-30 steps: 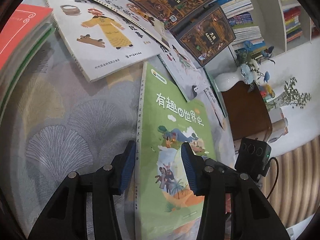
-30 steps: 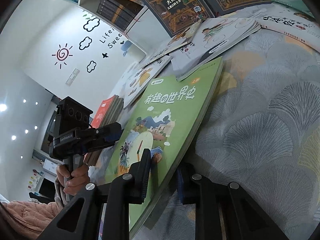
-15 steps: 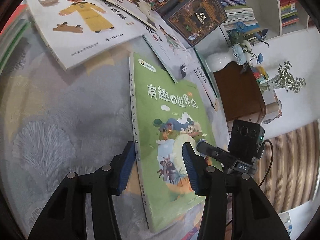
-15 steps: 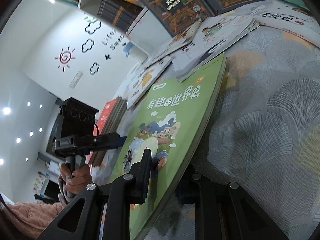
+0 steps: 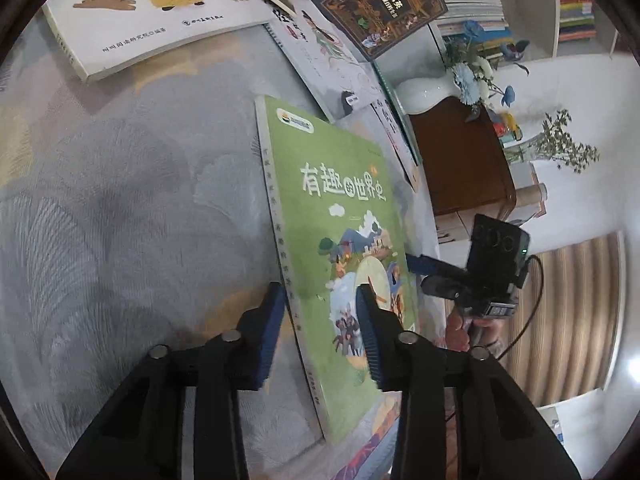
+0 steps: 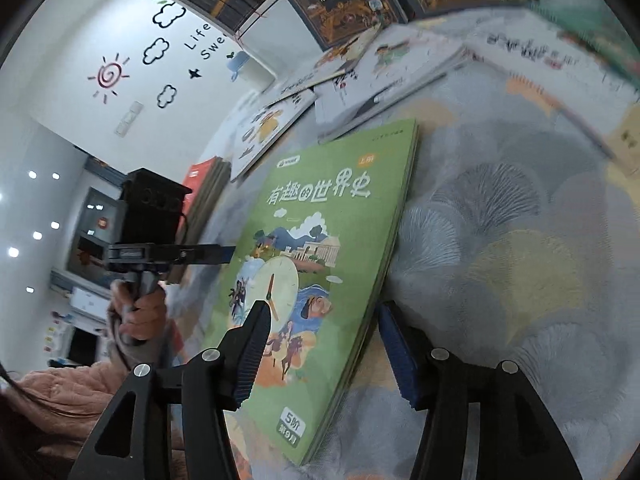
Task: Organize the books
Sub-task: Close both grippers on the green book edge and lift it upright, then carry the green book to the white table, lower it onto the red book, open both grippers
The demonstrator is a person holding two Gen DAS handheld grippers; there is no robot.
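Note:
A green picture book (image 5: 340,208) (image 6: 320,208) lies tilted on the patterned cloth (image 5: 120,200), its spine side raised. My left gripper (image 5: 320,308) straddles that spine edge. One pad is under the spine and the other over the cover, and the jaws are closing with a gap still showing. In the right wrist view the left gripper (image 6: 224,251) reaches the book's left edge, held by a hand (image 6: 140,312). My right gripper (image 6: 324,316) is opening. One finger hovers over the cover and the other stands on the cloth side, clear of the page edge.
Several books lie scattered beyond: a white picture book (image 5: 152,12), dark ornate volumes (image 5: 380,4) and a red-topped stack (image 6: 200,184). A bookshelf (image 5: 472,0), a white vase of flowers (image 5: 424,92) and a brown cabinet (image 5: 460,160) stand past the table's edge.
The right gripper's jaws, shut on the book's page edge before, have spread apart and drawn back a little. The left gripper's jaws have narrowed around the spine and its view has tipped downward.

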